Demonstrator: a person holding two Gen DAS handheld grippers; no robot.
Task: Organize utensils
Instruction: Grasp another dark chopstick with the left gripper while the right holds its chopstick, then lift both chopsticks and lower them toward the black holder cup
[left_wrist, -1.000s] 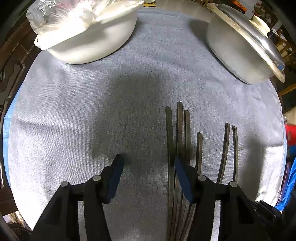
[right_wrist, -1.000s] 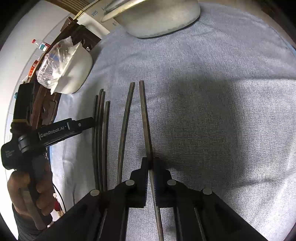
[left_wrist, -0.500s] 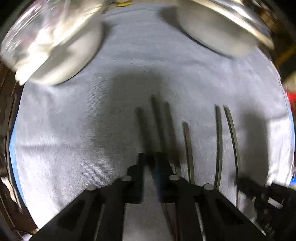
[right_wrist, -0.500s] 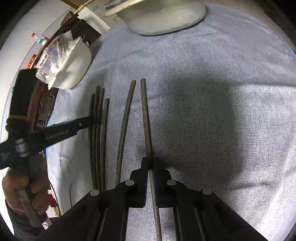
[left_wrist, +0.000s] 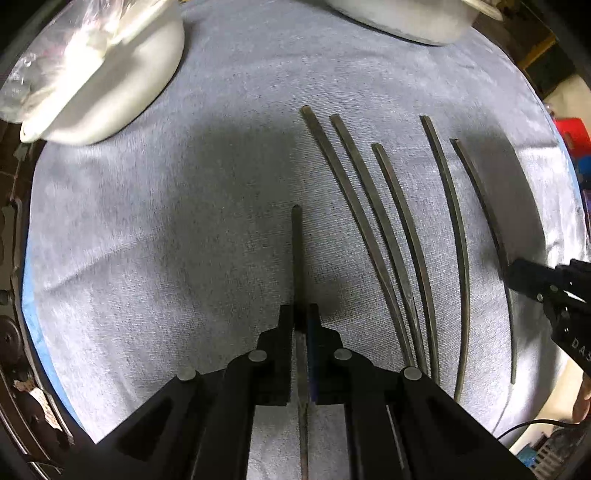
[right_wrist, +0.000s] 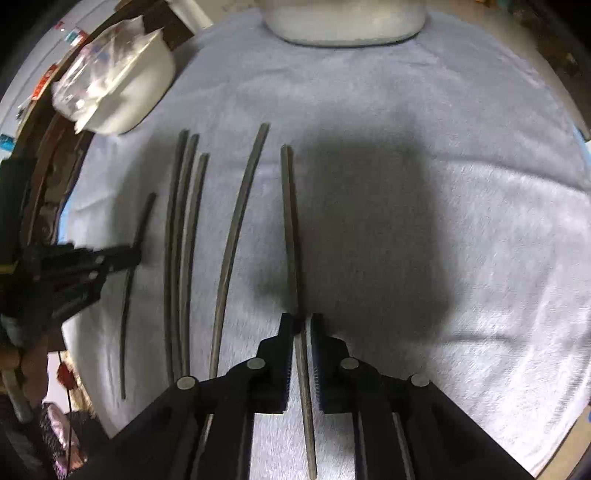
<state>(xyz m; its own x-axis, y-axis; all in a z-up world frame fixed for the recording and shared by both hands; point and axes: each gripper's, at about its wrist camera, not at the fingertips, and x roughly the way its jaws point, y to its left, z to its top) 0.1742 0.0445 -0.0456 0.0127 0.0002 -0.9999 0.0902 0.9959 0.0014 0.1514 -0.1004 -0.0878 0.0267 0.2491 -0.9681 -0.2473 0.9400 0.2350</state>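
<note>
Left wrist view: left gripper (left_wrist: 303, 317) clamping shut on a dark chopstick (left_wrist: 296, 254), stick running forward between the pads and lying apart from the others on the grey cloth (left_wrist: 147, 221). To its right, lying fanned on that cloth: three sticks (left_wrist: 384, 236) close together, converging toward the near end, then a fourth stick (left_wrist: 456, 236) lying alone. Furthest right, right gripper (left_wrist: 517, 275) showing at the frame edge, pinching the outermost stick (left_wrist: 476, 184). Sitting at the far left edge of the cloth, a white bowl (left_wrist: 122, 88) stuffed with clear plastic; at the far right, a pale pot (left_wrist: 406, 22), only partly showing.

Right wrist view: right gripper (right_wrist: 301, 325) closing tight on its own stick (right_wrist: 290, 221), tip pointing away over a broad shadow. Left of it, the lone stick (right_wrist: 240, 229), then the tight trio (right_wrist: 183, 240), then the left gripper (right_wrist: 127, 256) gripping its chopstick (right_wrist: 142, 221) crosswise, somewhat blurred. White bowl (right_wrist: 129, 92) at upper left, pale pot (right_wrist: 343, 22) at the top edge.
</note>
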